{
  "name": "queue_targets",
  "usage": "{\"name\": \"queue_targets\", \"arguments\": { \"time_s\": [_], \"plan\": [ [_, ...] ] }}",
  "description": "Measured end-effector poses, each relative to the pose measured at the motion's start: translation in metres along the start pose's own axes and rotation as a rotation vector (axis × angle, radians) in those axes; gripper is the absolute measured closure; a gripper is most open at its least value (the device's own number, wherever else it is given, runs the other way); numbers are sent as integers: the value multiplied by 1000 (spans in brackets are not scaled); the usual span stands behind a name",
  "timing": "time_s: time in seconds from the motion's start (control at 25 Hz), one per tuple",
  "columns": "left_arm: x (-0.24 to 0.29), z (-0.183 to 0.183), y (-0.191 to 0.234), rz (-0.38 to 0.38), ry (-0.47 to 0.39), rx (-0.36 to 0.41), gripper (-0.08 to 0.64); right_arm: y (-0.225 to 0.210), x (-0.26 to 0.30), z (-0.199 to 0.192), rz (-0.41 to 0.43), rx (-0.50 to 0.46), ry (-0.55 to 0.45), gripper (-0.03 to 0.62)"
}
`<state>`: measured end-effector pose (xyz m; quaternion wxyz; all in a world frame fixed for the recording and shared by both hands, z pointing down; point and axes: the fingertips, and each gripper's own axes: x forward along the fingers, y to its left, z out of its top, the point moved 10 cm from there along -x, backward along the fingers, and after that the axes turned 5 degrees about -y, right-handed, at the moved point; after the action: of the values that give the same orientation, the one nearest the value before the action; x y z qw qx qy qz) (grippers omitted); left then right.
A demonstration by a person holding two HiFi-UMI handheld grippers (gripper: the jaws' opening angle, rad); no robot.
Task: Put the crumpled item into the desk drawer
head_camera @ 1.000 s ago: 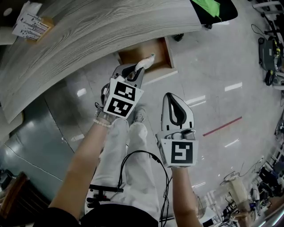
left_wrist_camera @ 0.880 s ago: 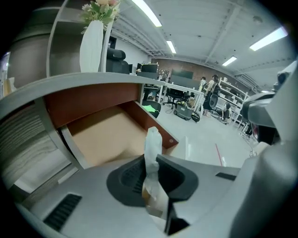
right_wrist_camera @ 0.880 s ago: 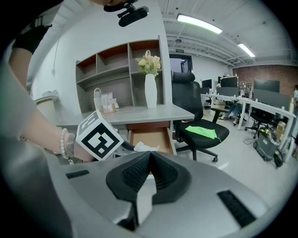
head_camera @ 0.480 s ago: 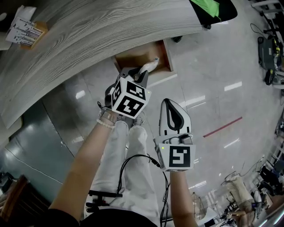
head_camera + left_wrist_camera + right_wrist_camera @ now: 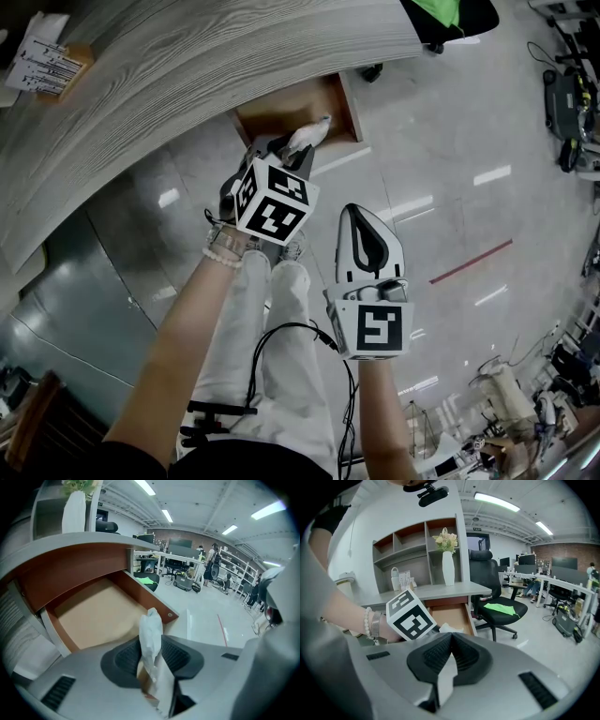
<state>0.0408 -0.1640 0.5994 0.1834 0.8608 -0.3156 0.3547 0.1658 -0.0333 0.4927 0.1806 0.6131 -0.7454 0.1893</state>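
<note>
While the jaws of the left tool (image 5: 151,651) are opening, the white crumpled item (image 5: 151,630) is standing upright between its ribbed pads (image 5: 124,658), filling the narrow gap and touching both sides. A person is holding that tool out over the front edge of the open desk drawer (image 5: 93,616), so the item is hanging just above the drawer's front corner and not lying inside it. The drawer is showing a bare, pale brown bottom between reddish-brown walls, and it is jutting out from under the grey wood-grain tabletop (image 5: 206,56).

The right tool (image 5: 450,641) is waiting lower and nearer the person, well apart from the drawer, over the glossy floor (image 5: 441,169). Its jaws are meeting tip to tip, gripping nothing. The person's left forearm, wearing bead bracelets at the wrist, is stretching toward the drawer.

From the right gripper view, a white vase of flowers (image 5: 448,566) is standing on the tabletop above the drawer, and a black office chair (image 5: 492,602) with a green sheet on its seat is sitting just beside the desk.
</note>
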Motion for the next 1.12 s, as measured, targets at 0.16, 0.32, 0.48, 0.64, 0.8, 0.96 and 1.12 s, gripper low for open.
{"name": "queue_targets", "arguments": {
  "time_s": [0.16,0.32,0.48,0.64,0.8,0.96,1.12],
  "plan": [
    [0,-2,-2,-28,1,20,369,1,-1,-2,3,-7,1,588],
    [-4,-5,2,-19,-10,37,337,5,-1,-1,19,-1,-5,588],
    [-11,-7,11,13,-31,40,315,8,-1,-1,27,-3,-11,588],
    [-17,-6,14,23,-55,33,307,12,-2,-2,45,8,-19,588],
    [-24,-5,15,35,-93,42,299,17,-2,-1,66,11,-32,588],
    [-32,-5,15,23,-157,60,298,20,-3,1,72,8,-36,588],
    [-41,-6,17,25,-201,49,298,22,-3,-1,68,-1,-35,588]
  ]
}}
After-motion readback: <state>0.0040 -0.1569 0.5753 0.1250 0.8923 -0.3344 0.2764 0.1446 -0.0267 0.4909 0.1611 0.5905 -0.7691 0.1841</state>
